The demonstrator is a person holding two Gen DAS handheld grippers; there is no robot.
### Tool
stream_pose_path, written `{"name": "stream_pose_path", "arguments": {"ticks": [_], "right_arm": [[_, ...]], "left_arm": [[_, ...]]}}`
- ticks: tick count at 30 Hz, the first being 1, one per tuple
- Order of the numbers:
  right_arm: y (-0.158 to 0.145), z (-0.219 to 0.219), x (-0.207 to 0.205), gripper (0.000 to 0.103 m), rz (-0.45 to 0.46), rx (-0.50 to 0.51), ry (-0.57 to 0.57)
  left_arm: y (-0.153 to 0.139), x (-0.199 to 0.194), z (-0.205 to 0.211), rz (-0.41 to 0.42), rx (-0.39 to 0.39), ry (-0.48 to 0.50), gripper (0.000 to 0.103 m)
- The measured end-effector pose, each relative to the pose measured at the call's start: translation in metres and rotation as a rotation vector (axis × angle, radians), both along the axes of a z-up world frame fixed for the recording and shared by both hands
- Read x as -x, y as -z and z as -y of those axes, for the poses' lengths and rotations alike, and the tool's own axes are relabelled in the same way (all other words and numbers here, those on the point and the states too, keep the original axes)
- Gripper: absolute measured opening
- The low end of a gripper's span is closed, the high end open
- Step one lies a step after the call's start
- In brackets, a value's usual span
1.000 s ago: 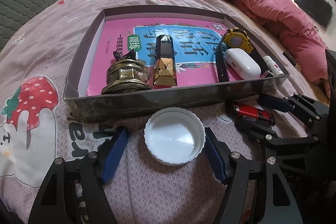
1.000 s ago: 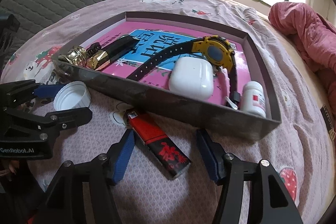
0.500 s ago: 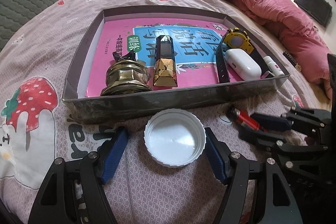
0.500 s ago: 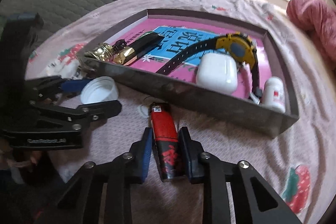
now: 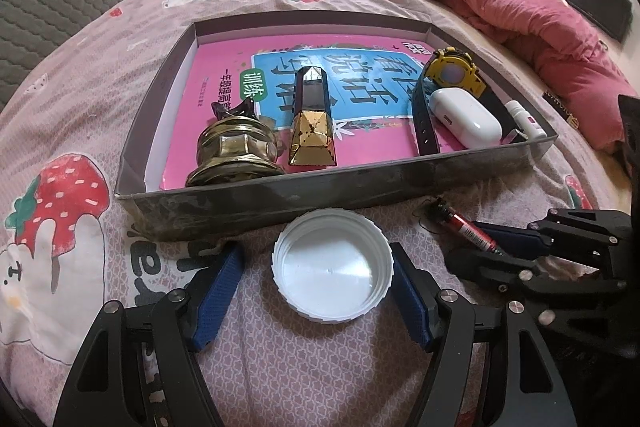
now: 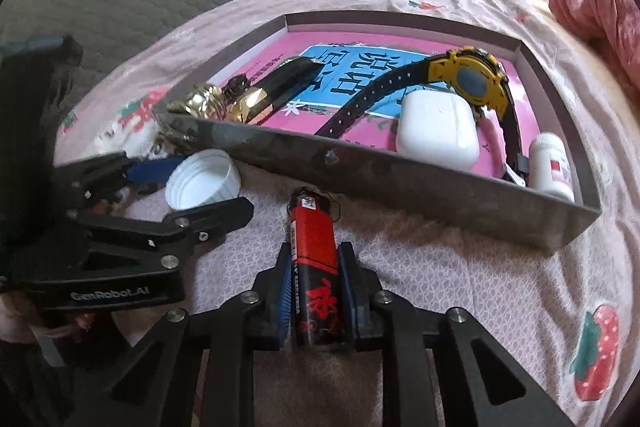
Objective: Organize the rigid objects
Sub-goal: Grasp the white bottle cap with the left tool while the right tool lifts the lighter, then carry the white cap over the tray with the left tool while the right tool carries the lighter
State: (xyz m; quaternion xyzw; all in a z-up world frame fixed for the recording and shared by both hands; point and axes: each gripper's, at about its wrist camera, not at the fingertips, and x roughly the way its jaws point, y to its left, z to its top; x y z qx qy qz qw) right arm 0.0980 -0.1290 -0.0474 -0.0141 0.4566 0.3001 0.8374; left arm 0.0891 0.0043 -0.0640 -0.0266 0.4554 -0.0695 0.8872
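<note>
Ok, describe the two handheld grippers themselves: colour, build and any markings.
Both are the same build. The left gripper has black angular plastic link arms joined by round silver screws, and its fingers carry ribbed blue pads. The right gripper matches: black frame, silver screws, blue ribbed pads. In the right wrist view, the left gripper's body bears white lettering, "GenRobot.AI". No cables or sleeves show.

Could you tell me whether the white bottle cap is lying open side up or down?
Open side up: the white bottle cap shows its hollow inside.

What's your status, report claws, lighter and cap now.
Right claw closing, pads against red lighter on the bed. Left claw open around white cap, not gripping. Tray wall just ahead of both.
</note>
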Motion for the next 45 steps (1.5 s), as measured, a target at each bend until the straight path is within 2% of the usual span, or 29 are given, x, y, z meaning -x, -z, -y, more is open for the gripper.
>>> {"name": "stream_pose_path", "arguments": {"ticks": [2, 6, 9, 18, 32, 45], "right_arm": [[0.0, 0.006, -0.001, 0.02, -0.015, -0.036, 0.013], [-0.002, 0.009, 0.001, 0.02, -0.017, -0.053, 0.023], [-0.004, 0.009, 0.003, 0.02, -0.017, -0.065, 0.022], [-0.009, 0.011, 0.007, 0.02, -0.024, -0.081, 0.03], [-0.025, 0.018, 0.021, 0.02, 0.007, -0.126, 0.047], [-0.044, 0.03, 0.028, 0.02, 0.06, -0.179, 0.078]], "left_arm": [[-0.002, 0.0, -0.002, 0.002, 0.013, -0.001, 0.072], [-0.005, -0.001, -0.011, 0.001, 0.041, -0.017, 0.051], [-0.007, -0.001, -0.016, -0.008, 0.068, -0.024, 0.051], [-0.014, 0.006, -0.018, 0.0, 0.081, -0.029, 0.051], [-0.035, 0.026, -0.008, 0.051, 0.054, 0.012, 0.051], [-0.062, 0.042, 0.002, 0.119, 0.044, -0.003, 0.051]]}}
